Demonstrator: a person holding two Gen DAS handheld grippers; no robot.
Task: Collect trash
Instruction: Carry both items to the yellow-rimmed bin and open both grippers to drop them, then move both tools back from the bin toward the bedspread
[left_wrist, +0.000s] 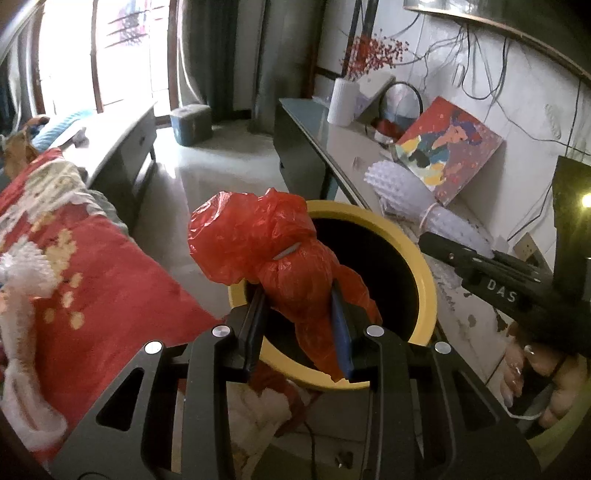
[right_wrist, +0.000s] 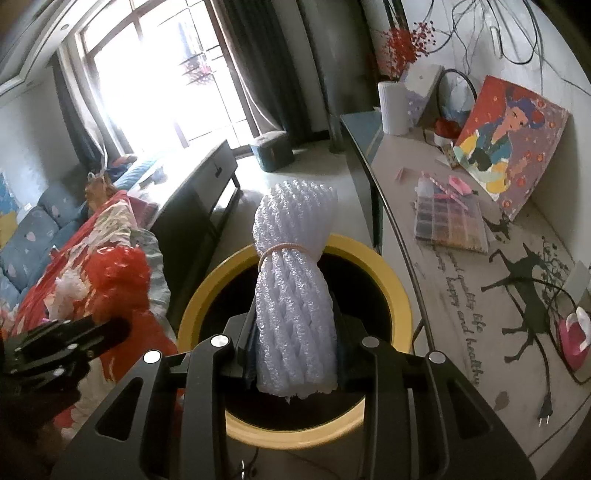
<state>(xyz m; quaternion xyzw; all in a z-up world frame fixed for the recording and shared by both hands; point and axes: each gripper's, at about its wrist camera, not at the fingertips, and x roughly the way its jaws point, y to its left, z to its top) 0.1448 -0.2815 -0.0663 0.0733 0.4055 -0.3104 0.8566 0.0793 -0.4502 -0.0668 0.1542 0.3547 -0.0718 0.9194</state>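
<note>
My left gripper (left_wrist: 300, 310) is shut on a crumpled red plastic bag (left_wrist: 266, 243) and holds it over the near left rim of a yellow bin (left_wrist: 424, 266) with a dark inside. My right gripper (right_wrist: 295, 332) is shut on a bundle of white foam netting (right_wrist: 295, 280) tied with a rubber band, held above the same yellow bin (right_wrist: 399, 295). In the left wrist view the netting (left_wrist: 406, 192) and the right gripper (left_wrist: 495, 280) show at the right. In the right wrist view the red bag (right_wrist: 122, 273) and the left gripper (right_wrist: 62, 347) show at the left.
A red patterned blanket (left_wrist: 92, 280) lies on a sofa left of the bin. A long side table (right_wrist: 480, 288) on the right carries a painting (right_wrist: 513, 140), a bead box (right_wrist: 450, 221), a white vase (right_wrist: 395, 107) and a power cord. A dark cabinet (right_wrist: 199, 195) and a footstool (right_wrist: 271, 149) stand farther back.
</note>
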